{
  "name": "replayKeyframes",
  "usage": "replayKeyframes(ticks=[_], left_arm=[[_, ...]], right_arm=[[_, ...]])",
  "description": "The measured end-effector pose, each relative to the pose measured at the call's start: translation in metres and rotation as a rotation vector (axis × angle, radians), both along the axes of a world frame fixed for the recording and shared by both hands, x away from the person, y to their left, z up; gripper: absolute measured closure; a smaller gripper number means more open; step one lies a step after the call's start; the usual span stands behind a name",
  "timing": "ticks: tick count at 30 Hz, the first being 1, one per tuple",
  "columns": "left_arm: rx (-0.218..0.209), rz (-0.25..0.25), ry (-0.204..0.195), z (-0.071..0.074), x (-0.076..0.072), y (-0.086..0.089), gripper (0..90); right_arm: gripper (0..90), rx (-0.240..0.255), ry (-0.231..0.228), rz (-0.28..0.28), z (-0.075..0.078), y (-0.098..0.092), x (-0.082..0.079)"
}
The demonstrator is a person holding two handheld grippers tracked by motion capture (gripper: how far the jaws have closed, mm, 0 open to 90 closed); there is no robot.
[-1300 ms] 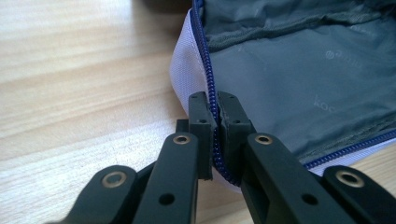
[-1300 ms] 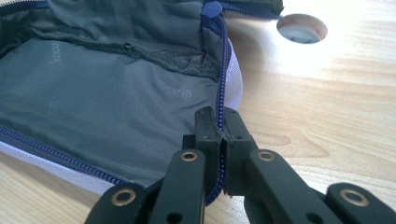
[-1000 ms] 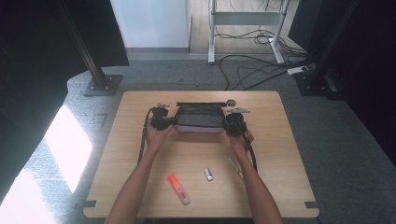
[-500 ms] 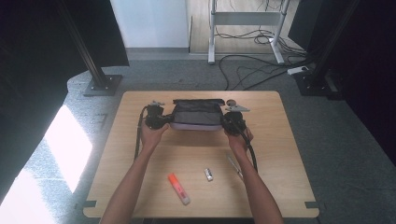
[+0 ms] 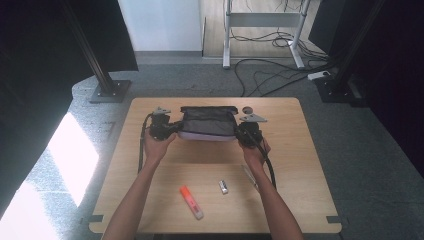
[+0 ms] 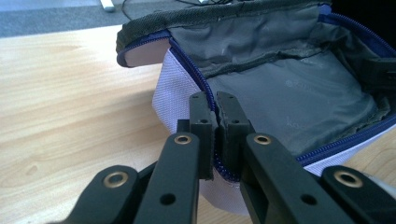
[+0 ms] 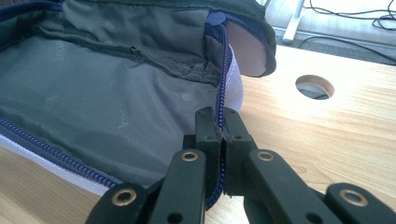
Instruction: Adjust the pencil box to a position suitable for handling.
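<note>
High view: pouch (image 5: 208, 122) lies unzipped at the table's (image 5: 300, 150) 12 o'clock region. Left gripper view: left gripper (image 6: 215, 105) clamps its zipper edge; grey lining, contents not discernible. Right gripper view: right gripper (image 7: 221, 119) clamps the opposite edge.

Bright sun patch, dark, slightly soft surroundings.

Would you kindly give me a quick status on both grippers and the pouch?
Left gripper and right gripper shut on opposite ends of the pouch rim. Pouch unzipped, grey lining showing. Highlighter and small silver item lie nearer the person, not in the way.
</note>
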State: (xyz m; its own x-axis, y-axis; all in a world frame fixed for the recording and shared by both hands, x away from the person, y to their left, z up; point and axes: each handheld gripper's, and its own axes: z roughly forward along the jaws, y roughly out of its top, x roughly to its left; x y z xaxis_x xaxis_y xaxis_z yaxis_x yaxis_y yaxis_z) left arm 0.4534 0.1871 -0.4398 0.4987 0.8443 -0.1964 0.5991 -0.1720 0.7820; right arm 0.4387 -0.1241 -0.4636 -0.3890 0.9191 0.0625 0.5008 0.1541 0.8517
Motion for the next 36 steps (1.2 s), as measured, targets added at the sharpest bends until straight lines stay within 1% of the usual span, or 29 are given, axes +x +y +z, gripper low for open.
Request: replayKeyframes(ticks=[5,8,12,16,18,24,27,30,34,36], left_arm=[[-0.014,0.002,0.010,-0.004,0.000,0.003,87.4],[-0.029,0.005,0.006,-0.006,-0.004,0.007,87.5],[-0.037,0.005,0.002,-0.008,-0.009,0.010,87.6],[-0.042,0.004,0.004,-0.009,-0.012,0.013,87.7],[-0.045,0.002,0.003,-0.009,-0.014,0.014,87.7],[-0.040,-0.004,0.009,-0.013,-0.019,0.014,87.7],[-0.041,-0.010,0.021,-0.018,-0.021,0.015,87.7],[-0.032,-0.015,0.031,-0.021,-0.022,0.014,87.7],[-0.032,-0.021,0.030,-0.022,-0.025,0.013,87.7],[-0.029,-0.025,0.030,-0.023,-0.028,0.013,87.7]], right_arm=[[87.2,-0.005,-0.006,0.003,0.001,0.002,-0.002],[87.2,-0.001,-0.014,0.008,0.001,0.004,-0.006],[87.2,0.004,-0.017,0.013,0.002,0.006,-0.010],[87.2,-0.008,-0.024,0.021,0.004,0.009,-0.014],[87.2,-0.006,-0.031,0.023,0.003,0.009,-0.016],[87.2,0.001,-0.028,0.023,-0.001,0.010,-0.022],[87.2,0.001,-0.023,0.028,-0.005,0.009,-0.025],[87.2,0.004,-0.014,0.027,-0.009,0.009,-0.026],[87.2,0.004,-0.011,0.030,-0.011,0.008,-0.029],[87.2,0.011,-0.011,0.031,-0.013,0.006,-0.032]])
